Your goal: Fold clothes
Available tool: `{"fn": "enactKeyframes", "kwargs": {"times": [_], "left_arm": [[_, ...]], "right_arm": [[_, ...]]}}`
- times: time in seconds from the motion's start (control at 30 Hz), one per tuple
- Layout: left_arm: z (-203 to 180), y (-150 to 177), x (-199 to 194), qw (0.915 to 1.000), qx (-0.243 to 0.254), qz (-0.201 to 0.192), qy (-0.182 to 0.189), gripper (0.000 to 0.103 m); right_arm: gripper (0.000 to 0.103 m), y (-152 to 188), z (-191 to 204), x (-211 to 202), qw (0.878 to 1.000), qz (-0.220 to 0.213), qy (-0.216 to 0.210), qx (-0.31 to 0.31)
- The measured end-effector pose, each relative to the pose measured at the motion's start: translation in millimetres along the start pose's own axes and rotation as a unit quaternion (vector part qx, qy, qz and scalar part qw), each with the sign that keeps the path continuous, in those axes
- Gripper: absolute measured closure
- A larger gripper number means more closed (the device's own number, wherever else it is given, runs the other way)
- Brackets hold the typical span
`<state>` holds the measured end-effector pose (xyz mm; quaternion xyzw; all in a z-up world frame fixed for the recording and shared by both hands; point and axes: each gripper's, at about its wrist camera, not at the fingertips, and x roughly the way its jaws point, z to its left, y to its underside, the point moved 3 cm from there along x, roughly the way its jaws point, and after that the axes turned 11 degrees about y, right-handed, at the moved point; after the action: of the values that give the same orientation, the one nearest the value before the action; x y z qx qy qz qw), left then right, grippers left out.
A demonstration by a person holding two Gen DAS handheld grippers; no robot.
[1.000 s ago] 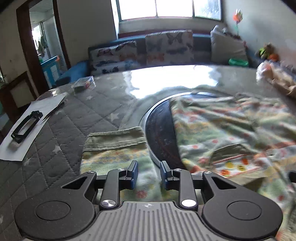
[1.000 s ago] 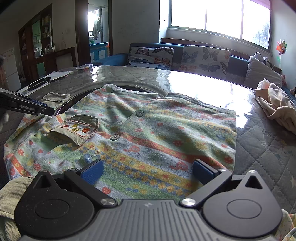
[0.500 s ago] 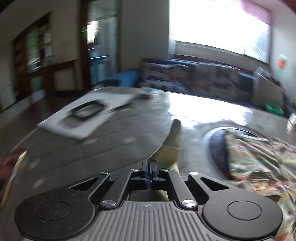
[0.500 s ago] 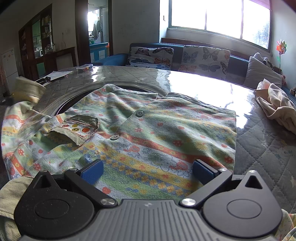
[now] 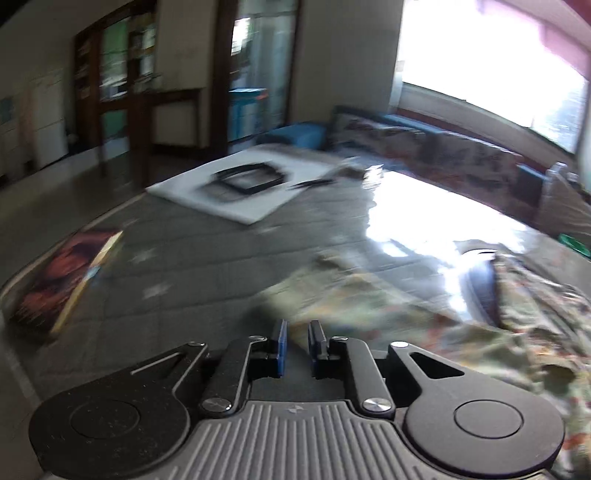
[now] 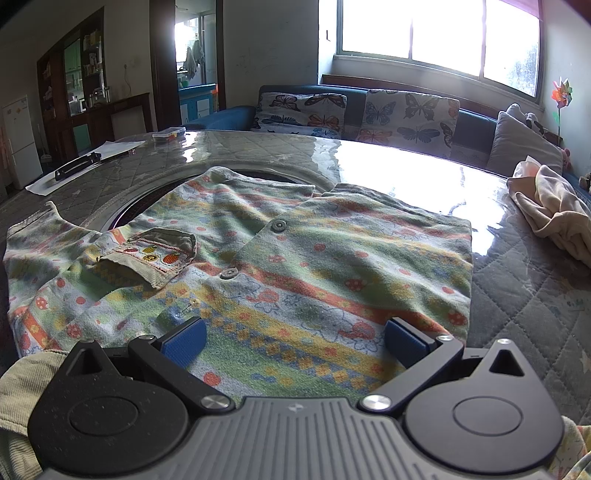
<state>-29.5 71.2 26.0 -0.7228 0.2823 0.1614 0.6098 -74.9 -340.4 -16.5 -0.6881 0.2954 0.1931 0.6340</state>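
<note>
You are hovering the right gripper (image 6: 293, 341), jaws wide apart, over the shirt's (image 6: 295, 258) near hem; the shirt is lying spread on the surface (image 6: 517, 295). Left gripper (image 5: 297, 341), jaws slightly apart and empty, is sitting by the left sleeve (image 5: 332, 291), which is stretching away from it.

Quilted table (image 6: 524, 295) with glossy cover. White paper (image 6: 79, 162) at far left edge, black frame (image 6: 77, 165) on it. Small box (image 6: 169, 133) beyond. Butterfly cushions (image 6: 354, 114) on blue sofa (image 6: 221, 117). Pinwheel (image 6: 561, 92) by window (image 6: 436, 33).
</note>
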Motion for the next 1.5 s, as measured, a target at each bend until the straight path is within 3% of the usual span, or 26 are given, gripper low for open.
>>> {"fn": "enactKeyframes", "kwargs": {"times": [0.07,0.23,0.47,0.53,0.6,0.67,0.77,0.9,1.03,1.23,1.33,1.43,1.5], "left_arm": [[-19,-2,14,0.9994,0.029,0.006,0.019,0.078],[-40,6,48,0.9952,0.088,0.041,-0.014,0.076],[-20,13,44,0.994,0.094,0.025,-0.05,0.075],[-13,11,45,0.9944,0.087,0.026,-0.052,0.072],[-9,7,46,0.9947,0.082,0.028,-0.055,0.06],[-5,5,47,0.9951,0.075,0.03,-0.057,0.06],[-7,5,45,0.9959,0.065,0.031,-0.055,0.058],[-19,9,38,0.9966,0.062,0.033,-0.042,0.041],[-43,10,27,0.9965,0.078,0.024,-0.02,0.031],[-79,7,9,0.9941,0.107,-0.001,0.018,0.012],[-94,7,2,0.9917,0.124,-0.009,0.033,0.009],[-104,10,2,0.9902,0.132,-0.004,0.045,0.006],[-111,12,2,0.9895,0.134,-0.001,0.053,0.004]], "right_arm": [[0.0,-1,0,0,1.0,0.002,0.0,-0.001],[0.0,-2,4,-16,1.0,0.012,-0.021,-0.008],[0.0,25,26,-56,0.996,-0.003,-0.043,-0.074],[0.0,33,18,-73,0.998,-0.014,-0.035,-0.053],[0.0,41,9,-90,0.999,-0.025,-0.027,-0.032],[0.001,49,1,-107,0.999,-0.035,-0.019,-0.011],[0.004,54,-26,-126,0.998,-0.048,0.034,0.023],[0.009,72,-81,-137,0.99,-0.025,0.12,0.068],[0.015,89,-106,-132,0.986,0.009,0.15,0.076],[0.039,96,-138,-123,0.976,0.03,0.196,0.085],[0.04,92,-167,-127,0.95,0.003,0.305,0.067],[0.039,90,-196,-130,0.935,-0.001,0.339,0.106],[0.037,89,-205,-136,0.934,-0.011,0.334,0.125]]}}
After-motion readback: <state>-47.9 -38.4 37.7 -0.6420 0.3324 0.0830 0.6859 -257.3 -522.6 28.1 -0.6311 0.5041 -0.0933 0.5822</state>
